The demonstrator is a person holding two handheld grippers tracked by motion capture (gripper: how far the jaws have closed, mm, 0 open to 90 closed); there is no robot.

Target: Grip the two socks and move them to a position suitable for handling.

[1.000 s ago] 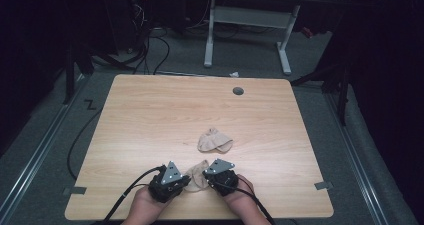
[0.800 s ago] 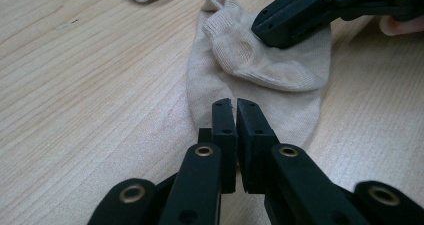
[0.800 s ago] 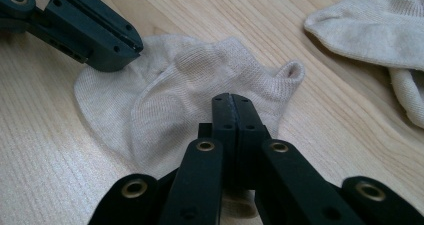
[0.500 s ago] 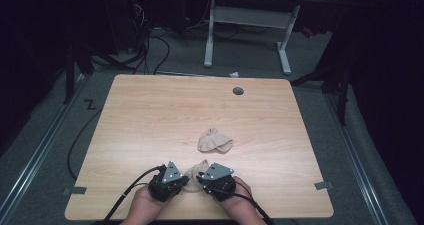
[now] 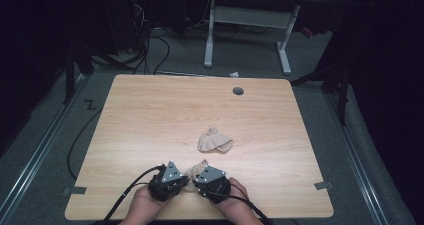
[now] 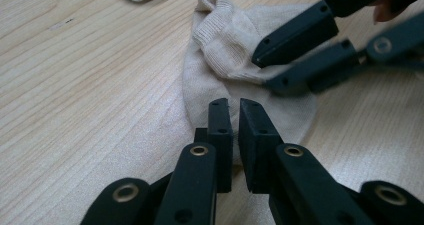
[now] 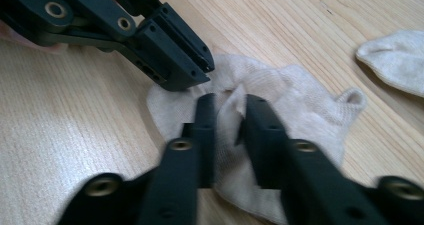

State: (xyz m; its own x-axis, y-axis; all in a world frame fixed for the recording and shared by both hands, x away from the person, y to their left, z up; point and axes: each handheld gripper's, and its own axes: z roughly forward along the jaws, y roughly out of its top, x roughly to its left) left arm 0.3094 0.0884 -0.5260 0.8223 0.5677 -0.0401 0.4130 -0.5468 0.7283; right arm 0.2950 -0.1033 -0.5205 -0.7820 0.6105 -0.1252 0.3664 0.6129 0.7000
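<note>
Beige knit: the near sock (image 5: 196, 169) was thin ribbed cotton, limp and very light, lying flat on the tabletop (image 5: 150, 115) at its near edge, between the two hands.
Left tongs (image 6: 234, 110): pressed almost together over the sock's rounded near end; a thin slit showed between the jaws, and I could not tell from the left gripper view whether any cloth was caught in it.
Cuff: the ribbed cuff (image 6: 217, 22) was doubled over and stood a little proud, the thickest part and, in my judgement, the surest place to take hold.
Right tongs (image 7: 226, 107): pinching a raised fold of the sock, the jaws having just been closing with the cloth between them; in the left gripper view they came in over the cuff end (image 6: 262, 70).
Handling: soft, with no stiffness at all, so it would likely sag and bunch wherever it was not gripped; not fragile, and not slippery on the wood.
Risk: a single thin layer could slide out of the pads; a fold of two layers should hold better.
Second sock (image 5: 215, 140): crumpled nearer the tabletop's middle, well apart from both tongs.
</note>
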